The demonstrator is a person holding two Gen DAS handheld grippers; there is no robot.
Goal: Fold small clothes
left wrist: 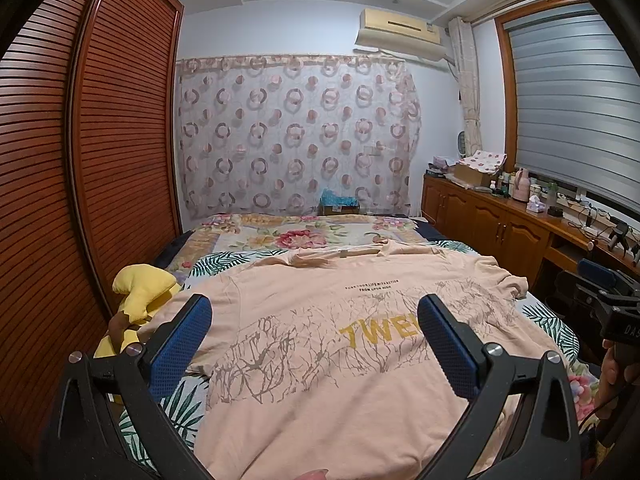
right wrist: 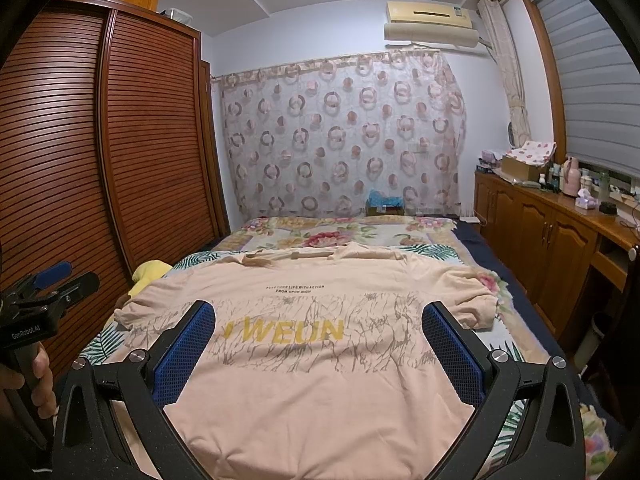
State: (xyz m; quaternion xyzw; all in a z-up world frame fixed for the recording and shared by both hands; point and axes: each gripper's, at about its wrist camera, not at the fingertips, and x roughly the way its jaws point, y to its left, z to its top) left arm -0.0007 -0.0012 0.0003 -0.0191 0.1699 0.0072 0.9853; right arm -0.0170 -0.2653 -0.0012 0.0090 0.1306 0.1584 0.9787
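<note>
**Observer:** What are your two tools doing right now?

**Operator:** I have the left gripper point(left wrist: 314, 322) spread wide with nothing between its blue pads; the right gripper point(right wrist: 318, 328) is just as wide and just as empty. I judge that I hold both above the near hem so each one can take a side of the shirt; no fold is begun yet.

**Observer:** And the garment itself?

**Operator:** The peach T-shirt point(right wrist: 320, 364) lies flat on the bed point(right wrist: 444, 252), print side up, hem toward me and collar away; its right sleeve point(right wrist: 476, 304) is bunched near the bed's edge. Spread like this, it gives me clear seams to aim at; I'd smooth that sleeve first, I think.

**Observer:** Anything crowding you?

**Operator:** A yellow soft toy point(left wrist: 140, 292) sits just beside the shirt's left shoulder, and the left sleeve seems to lie against it; that could catch the sleeve when I fold inward. The louvred wardrobe point(left wrist: 120, 140) stands close along the left of the bed, so my left swing is tight. On the right, a wooden counter point(right wrist: 560, 216) carries bottles and boxes, well apart from the cloth. In the left view I also see the other handle held by a hand point(left wrist: 612, 364) at the right edge; the two tools are near enough that I must mind them colliding.
</note>
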